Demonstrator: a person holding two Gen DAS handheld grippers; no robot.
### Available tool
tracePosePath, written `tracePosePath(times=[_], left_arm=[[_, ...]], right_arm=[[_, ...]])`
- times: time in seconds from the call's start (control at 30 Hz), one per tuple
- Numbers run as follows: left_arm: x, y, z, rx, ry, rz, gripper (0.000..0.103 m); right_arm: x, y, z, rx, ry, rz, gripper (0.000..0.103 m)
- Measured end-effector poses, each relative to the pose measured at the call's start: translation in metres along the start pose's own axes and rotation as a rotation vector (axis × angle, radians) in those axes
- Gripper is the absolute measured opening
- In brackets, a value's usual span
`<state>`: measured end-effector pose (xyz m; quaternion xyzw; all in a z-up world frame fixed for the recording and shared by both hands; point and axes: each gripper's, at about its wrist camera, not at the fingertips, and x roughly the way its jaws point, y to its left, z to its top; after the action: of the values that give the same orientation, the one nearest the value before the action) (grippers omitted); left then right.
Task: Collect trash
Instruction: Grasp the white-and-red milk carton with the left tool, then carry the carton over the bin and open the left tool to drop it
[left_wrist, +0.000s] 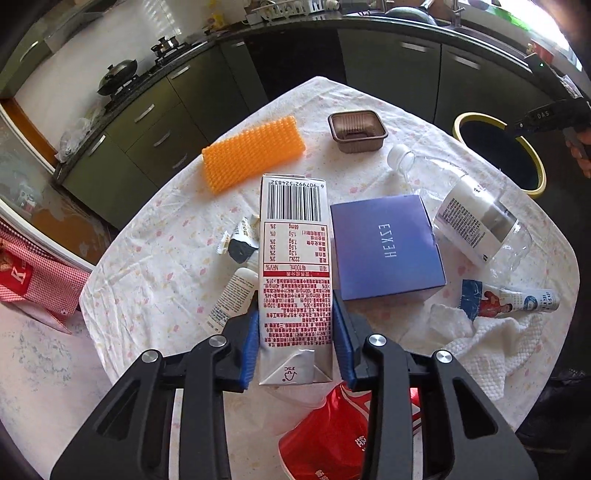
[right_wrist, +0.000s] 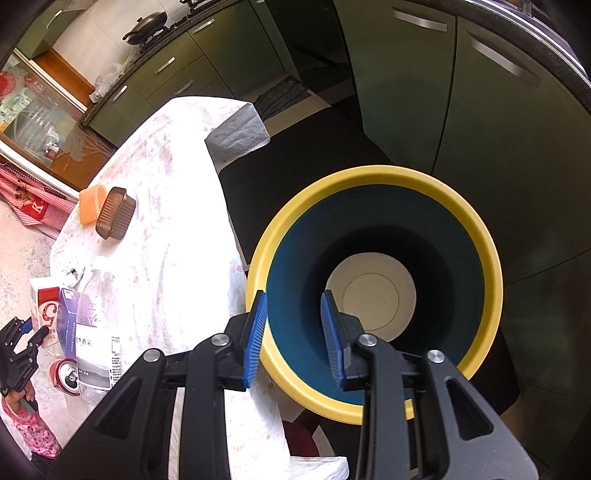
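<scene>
Wok (left_wrist: 117, 74) on stove; green cabinets (left_wrist: 155, 122)

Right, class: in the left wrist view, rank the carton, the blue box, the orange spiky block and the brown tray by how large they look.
1. Carton, though it sits nearest the camera, clamped in the left tool.
2. Blue box.
3. Orange spiky block.
4. Brown tray, farthest away, so its true size is unsure.

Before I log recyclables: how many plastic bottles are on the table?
2: a large clear bottle at the right edge, and a small white bottle left of the carton. Others may be hidden.
</scene>
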<state>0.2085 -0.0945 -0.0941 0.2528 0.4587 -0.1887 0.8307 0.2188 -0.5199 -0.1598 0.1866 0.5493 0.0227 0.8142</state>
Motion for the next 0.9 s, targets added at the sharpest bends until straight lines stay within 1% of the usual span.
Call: tracePosePath(times=[0.1,0.23,0.37,0.47,0.6,0.77,0.83,0.9], left_arm=[[-0.013,0.002,0.004,-0.01,-0.022,0.011,0.035],[-0.032,-0.004,0.011,0.0,-0.059,-0.005,0.035],[-0.05,-0.02,0.026,0.013,-0.102,-0.052,0.035],[-0.059,-0.041,0.044,0.044,-0.131,-0.116,0.035],[-0.059,-0.086,0.078,0.128,-0.142,-0.21,0.035],[-0.046,-0.165,0.13,0.265,-0.153,-0.304,0.035],[-0.036,-0.198,0.151,0.307,-0.136,-0.353,0.035],[-0.022,-0.228,0.168,0.341,-0.115,-0.382,0.035]], right_arm=[[-0.004,-0.001,-0.002,-0.003,-0.005,0.007,0.029],[-0.013,-0.004,-0.005,-0.001,-0.021,0.01,0.029],[-0.027,-0.01,-0.011,0.005,-0.044,0.018,0.029],[-0.041,-0.018,-0.018,0.013,-0.069,0.018,0.029],[-0.065,-0.036,-0.03,0.036,-0.115,0.008,0.029],[-0.089,-0.071,-0.051,0.085,-0.157,-0.006,0.029],[-0.096,-0.087,-0.061,0.111,-0.165,-0.011,0.029],[-0.1,-0.103,-0.07,0.135,-0.171,-0.017,0.029]])
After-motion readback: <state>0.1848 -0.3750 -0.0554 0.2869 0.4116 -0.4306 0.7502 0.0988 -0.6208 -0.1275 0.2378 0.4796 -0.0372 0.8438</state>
